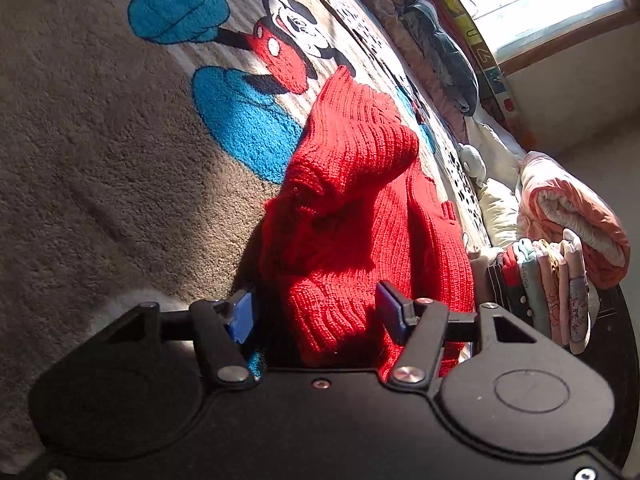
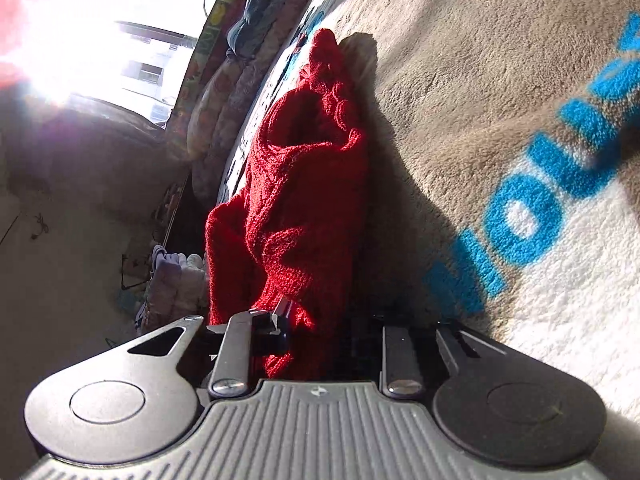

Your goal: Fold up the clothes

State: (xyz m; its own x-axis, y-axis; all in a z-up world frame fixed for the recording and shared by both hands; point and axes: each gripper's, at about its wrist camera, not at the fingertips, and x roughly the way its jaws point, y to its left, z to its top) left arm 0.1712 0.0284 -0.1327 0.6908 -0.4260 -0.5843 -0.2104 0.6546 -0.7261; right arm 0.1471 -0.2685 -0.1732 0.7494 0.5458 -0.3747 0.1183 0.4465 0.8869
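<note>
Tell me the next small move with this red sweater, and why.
Probably close both grippers on the sweater first. The left gripper stands open with the knit edge between its fingers, and the right gripper is open over a bunched part. The sweater lies crumpled on the blanket, so it likely needs gripping and spreading flat before any fold.

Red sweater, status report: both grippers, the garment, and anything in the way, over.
Left gripper open, jaws straddling red sweater hem. Right gripper open, sweater edge between jaws. Sweater bunched on cartoon blanket, not yet folded. Folded stack alongside, not blocking.
</note>
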